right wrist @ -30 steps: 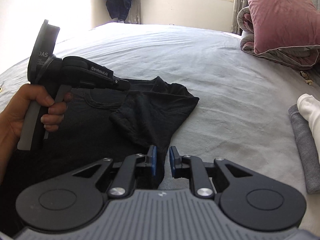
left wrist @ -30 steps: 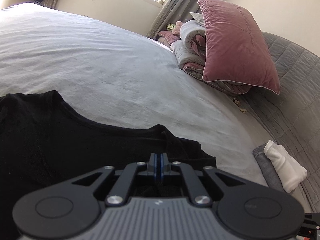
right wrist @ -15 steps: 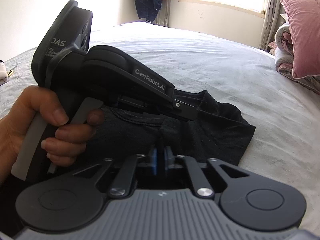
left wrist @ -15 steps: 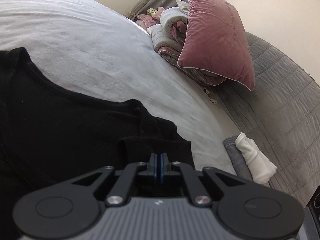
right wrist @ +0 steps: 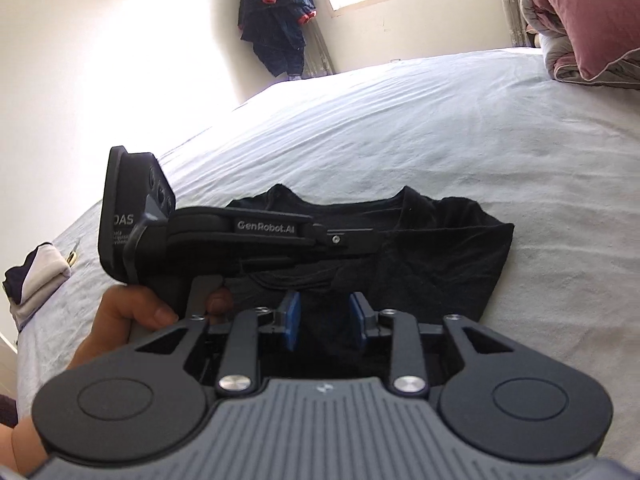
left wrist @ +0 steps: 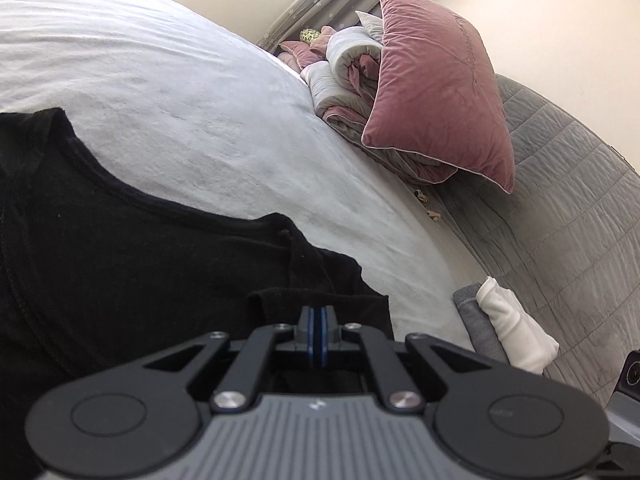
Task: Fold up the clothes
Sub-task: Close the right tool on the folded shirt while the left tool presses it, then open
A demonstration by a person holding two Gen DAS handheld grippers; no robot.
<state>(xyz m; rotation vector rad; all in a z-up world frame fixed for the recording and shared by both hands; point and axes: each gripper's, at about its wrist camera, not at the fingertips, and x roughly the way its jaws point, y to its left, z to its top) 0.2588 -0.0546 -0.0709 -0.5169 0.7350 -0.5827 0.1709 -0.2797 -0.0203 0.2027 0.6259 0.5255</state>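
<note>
Since a sec ago my right claw point(right wrist: 324, 322) let go: its blue pads were pressed together on the black shirt point(right wrist: 424, 264), and now they have just been opening and stand apart, w/ cloth under them but nothing squeezed. My right hand also slid over a bit, so the sleeve that stuck out at 3 o'clock now lies folded in on top of the shirt.

My left claw point(left wrist: 319, 334) is pressed tight together. Its tips sit on a folded edge of the shirt at 6 o'clock in the left view. I think it pinches that cloth, but the cloth is so dark I can't be sure. From the right view I see my left hand point(right wrist: 132, 320) around the grip at 9 o'clock.

The shirt lies flat on the bed point(left wrist: 200, 120), neck hole pointing to 12 o'clock, right in front of both claws.

Step, I guess: side fold, one sleeve tucked in. Next I'd grab the other side or the bottom edge and bring it over. That needs a low, flat pinch on just the top layer, else the fold drags apart.

No boxes or baskets here. Only piles: a gray and white folded stack point(left wrist: 504, 332) at 4 o'clock, a pink pillow point(left wrist: 436, 92) on rolled blankets at 1 o'clock.
</note>
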